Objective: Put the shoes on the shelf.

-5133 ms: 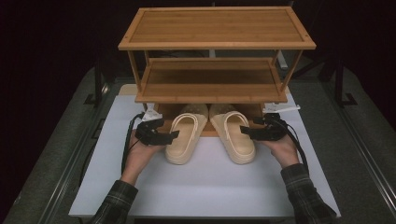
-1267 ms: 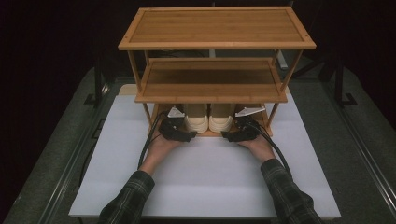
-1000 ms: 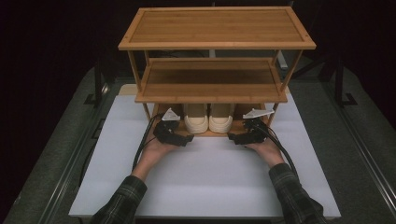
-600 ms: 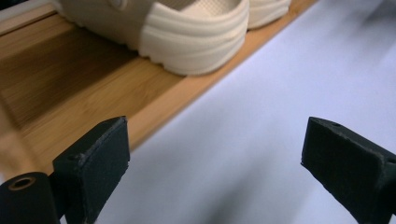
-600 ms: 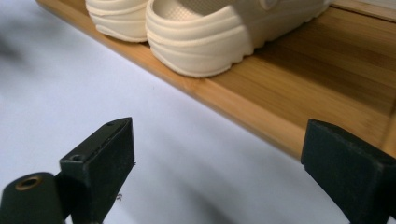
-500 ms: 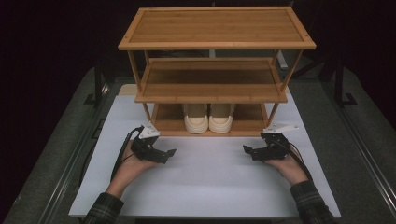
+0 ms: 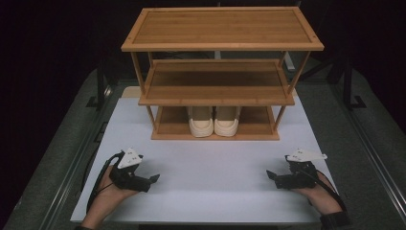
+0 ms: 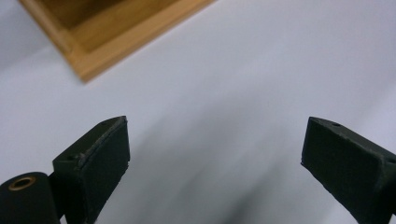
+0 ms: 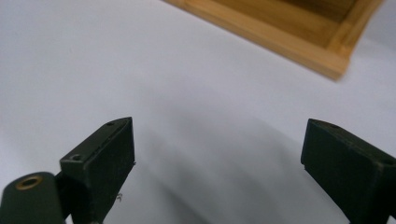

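High view: the pair of cream slippers (image 7: 214,121) sat side by side on the bottom shelf of the bamboo shoe rack (image 7: 221,72), heels toward the person. Half a second earlier both grippers were closer to the rack's front edge; they had since pulled back and outward, so the placing looked done and this read as the retreat. Left gripper (image 7: 149,180) lay low on the white mat (image 7: 210,167), well in front of the rack's left leg, jaws pointing inward toward the mat's middle, the hand wrapped around the body from behind. Right gripper (image 7: 271,176) mirrored it in front of the rack's right leg, also pointing inward. Neither touched the slippers or the rack.

Left gripper view: the two black jaws stood wide apart with nothing between them, bare mat below. A corner of the rack's base showed at upper left, blurred, probably from motion.

Right gripper view: jaws again spread wide and empty over bare mat. The rack's lower front rail crossed the upper right corner, well clear of the jaws.
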{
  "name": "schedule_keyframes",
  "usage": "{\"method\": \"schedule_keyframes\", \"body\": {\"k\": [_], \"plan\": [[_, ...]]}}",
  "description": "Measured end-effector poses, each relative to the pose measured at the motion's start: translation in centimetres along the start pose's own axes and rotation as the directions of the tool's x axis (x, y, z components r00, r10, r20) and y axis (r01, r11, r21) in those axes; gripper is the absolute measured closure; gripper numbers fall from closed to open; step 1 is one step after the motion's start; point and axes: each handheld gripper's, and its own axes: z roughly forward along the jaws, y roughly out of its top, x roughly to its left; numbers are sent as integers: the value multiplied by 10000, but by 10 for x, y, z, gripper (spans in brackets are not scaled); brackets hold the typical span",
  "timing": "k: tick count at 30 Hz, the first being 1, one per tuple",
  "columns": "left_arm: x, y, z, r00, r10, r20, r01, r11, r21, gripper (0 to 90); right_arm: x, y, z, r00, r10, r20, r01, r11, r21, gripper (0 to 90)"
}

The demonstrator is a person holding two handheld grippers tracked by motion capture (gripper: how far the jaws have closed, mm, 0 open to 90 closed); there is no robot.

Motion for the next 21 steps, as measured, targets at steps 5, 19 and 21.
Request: {"method": "schedule_keyframes", "body": {"k": [5,19,21], "plan": [[0,-23,-7,9997,-231,-9,231,9990,373,76,-10,-17,-10,9995,82,304,-87,9998,176,97],[8,-48,-4,9976,-684,124,675,9958,613,0,-28,-38,-15,9964,588,617,-632,9954,719,88],[8,-48,-4,9976,-685,132,676,9959,601,0,-28,-38,-15,9964,590,613,-633,9954,720,88]]}}
